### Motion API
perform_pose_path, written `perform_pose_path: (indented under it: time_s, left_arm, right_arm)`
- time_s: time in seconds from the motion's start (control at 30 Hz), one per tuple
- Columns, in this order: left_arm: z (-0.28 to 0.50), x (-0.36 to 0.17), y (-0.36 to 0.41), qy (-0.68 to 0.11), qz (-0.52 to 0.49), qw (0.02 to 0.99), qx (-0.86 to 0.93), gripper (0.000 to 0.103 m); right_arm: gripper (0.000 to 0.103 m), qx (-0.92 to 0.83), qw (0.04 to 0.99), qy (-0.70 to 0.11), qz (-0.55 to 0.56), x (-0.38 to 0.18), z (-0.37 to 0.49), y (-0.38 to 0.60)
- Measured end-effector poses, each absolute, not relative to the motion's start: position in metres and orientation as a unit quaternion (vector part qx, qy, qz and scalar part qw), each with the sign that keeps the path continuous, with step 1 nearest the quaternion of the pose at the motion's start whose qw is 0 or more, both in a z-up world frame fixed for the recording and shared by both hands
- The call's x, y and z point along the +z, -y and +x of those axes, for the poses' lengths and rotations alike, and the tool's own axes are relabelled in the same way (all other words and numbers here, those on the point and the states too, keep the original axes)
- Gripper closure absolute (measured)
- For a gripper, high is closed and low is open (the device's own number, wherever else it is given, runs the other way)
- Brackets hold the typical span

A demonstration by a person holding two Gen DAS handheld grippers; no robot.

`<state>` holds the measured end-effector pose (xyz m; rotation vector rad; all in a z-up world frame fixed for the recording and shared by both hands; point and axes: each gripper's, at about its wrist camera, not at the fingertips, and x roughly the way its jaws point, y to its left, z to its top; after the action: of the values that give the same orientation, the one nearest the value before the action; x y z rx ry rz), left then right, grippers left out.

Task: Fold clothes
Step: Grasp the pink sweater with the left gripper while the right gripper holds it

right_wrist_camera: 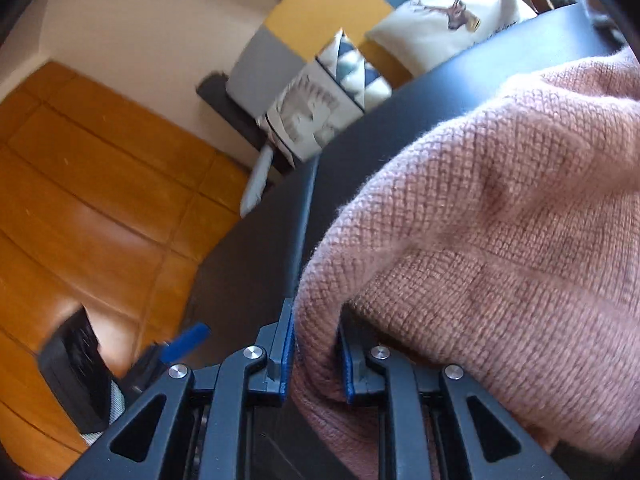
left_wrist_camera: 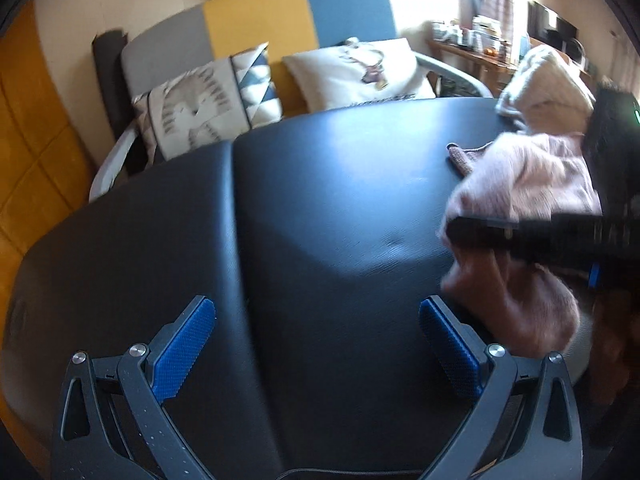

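Observation:
A pink knit sweater (right_wrist_camera: 500, 208) fills the right half of the right wrist view, bunched and hanging over the black table (right_wrist_camera: 360, 152). My right gripper (right_wrist_camera: 318, 360) is shut on a thick fold of it, with knit squeezed between both blue pads. In the left wrist view the same sweater (left_wrist_camera: 520, 184) droops from the right gripper (left_wrist_camera: 460, 230) at the table's right side. My left gripper (left_wrist_camera: 316, 340) is open above the bare black table (left_wrist_camera: 320, 200), its pads wide apart with nothing between them, just left of the sweater.
A cream garment (left_wrist_camera: 544, 84) lies at the table's far right corner. Behind the table stands a grey, yellow and blue sofa (left_wrist_camera: 256, 28) with two cushions (left_wrist_camera: 200, 108). Wooden floor (right_wrist_camera: 88, 200) lies to the left, and a cluttered desk (left_wrist_camera: 480, 44) sits at the back right.

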<state>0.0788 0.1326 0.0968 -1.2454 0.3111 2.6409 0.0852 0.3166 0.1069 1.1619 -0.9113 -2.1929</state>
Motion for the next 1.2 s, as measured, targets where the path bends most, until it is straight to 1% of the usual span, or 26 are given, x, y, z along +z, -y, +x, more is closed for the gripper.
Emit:
perform_pose_path:
  time_s: [0.17, 0.33, 0.4, 0.43, 0.47, 0.5, 0.53, 0.57, 0.67, 0.77, 0.87, 0.9, 0.97, 1.07, 1.13, 1.2]
  left_arm:
    - [0.073, 0.094, -0.158, -0.120, -0.412, 0.139, 0.892, 0.000]
    - [0.058, 0.092, -0.204, -0.135, -0.406, 0.197, 0.882, 0.000]
    - [0.050, 0.087, -0.221, -0.148, -0.406, 0.204, 0.879, 0.000]
    - [0.046, 0.085, -0.228, -0.155, -0.405, 0.206, 0.877, 0.000]
    - [0.041, 0.083, -0.235, -0.166, -0.404, 0.207, 0.876, 0.000]
    - [0.036, 0.082, -0.242, -0.177, -0.403, 0.208, 0.874, 0.000]
    - [0.033, 0.081, -0.248, -0.186, -0.400, 0.205, 0.874, 0.000]
    - [0.029, 0.081, -0.254, -0.192, -0.394, 0.203, 0.875, 0.000]
    - [0.019, 0.081, -0.271, -0.207, -0.382, 0.200, 0.878, 0.000]
    - [0.009, 0.066, -0.291, -0.237, -0.395, 0.207, 0.863, 0.000]
    - [0.007, 0.049, -0.307, -0.260, -0.404, 0.206, 0.853, 0.000]
    - [0.007, 0.044, -0.311, -0.263, -0.404, 0.206, 0.852, 0.000]
    - [0.008, 0.041, -0.312, -0.248, -0.403, 0.211, 0.855, 0.000]
    - [0.004, 0.035, -0.307, -0.207, -0.432, 0.230, 0.847, 0.001]
    - [-0.002, 0.031, -0.301, -0.169, -0.460, 0.243, 0.837, 0.007]
    - [-0.006, 0.030, -0.295, -0.133, -0.485, 0.255, 0.826, 0.025]
  right_arm:
    - [0.072, -0.831, 0.202, 0.310, 0.415, 0.104, 0.107, -0.320]
    - [0.069, -0.890, 0.116, 0.260, 0.355, 0.127, 0.153, -0.383]
    - [0.062, -0.910, 0.079, 0.248, 0.324, 0.134, 0.163, -0.409]
    - [0.051, -0.917, 0.057, 0.243, 0.311, 0.138, 0.169, -0.423]
    - [0.036, -0.924, 0.036, 0.238, 0.298, 0.141, 0.176, -0.437]
    - [0.029, -0.926, 0.019, 0.238, 0.292, 0.141, 0.182, -0.449]
    - [0.017, -0.929, 0.002, 0.237, 0.285, 0.141, 0.188, -0.461]
    - [0.014, -0.928, -0.013, 0.242, 0.284, 0.139, 0.192, -0.472]
    - [0.014, -0.920, -0.066, 0.254, 0.290, 0.131, 0.204, -0.508]
    - [0.014, -0.910, -0.099, 0.256, 0.311, 0.120, 0.211, -0.529]
    - [0.014, -0.908, -0.107, 0.248, 0.321, 0.114, 0.208, -0.535]
    - [0.014, -0.908, -0.123, 0.240, 0.319, 0.113, 0.209, -0.535]
    - [0.014, -0.910, -0.155, 0.232, 0.307, 0.112, 0.213, -0.538]
    - [0.014, -0.911, -0.185, 0.227, 0.291, 0.112, 0.217, -0.544]
    - [0.014, -0.903, -0.181, 0.230, 0.315, 0.104, 0.209, -0.547]
    - [0.014, -0.893, -0.169, 0.242, 0.339, 0.094, 0.202, -0.549]
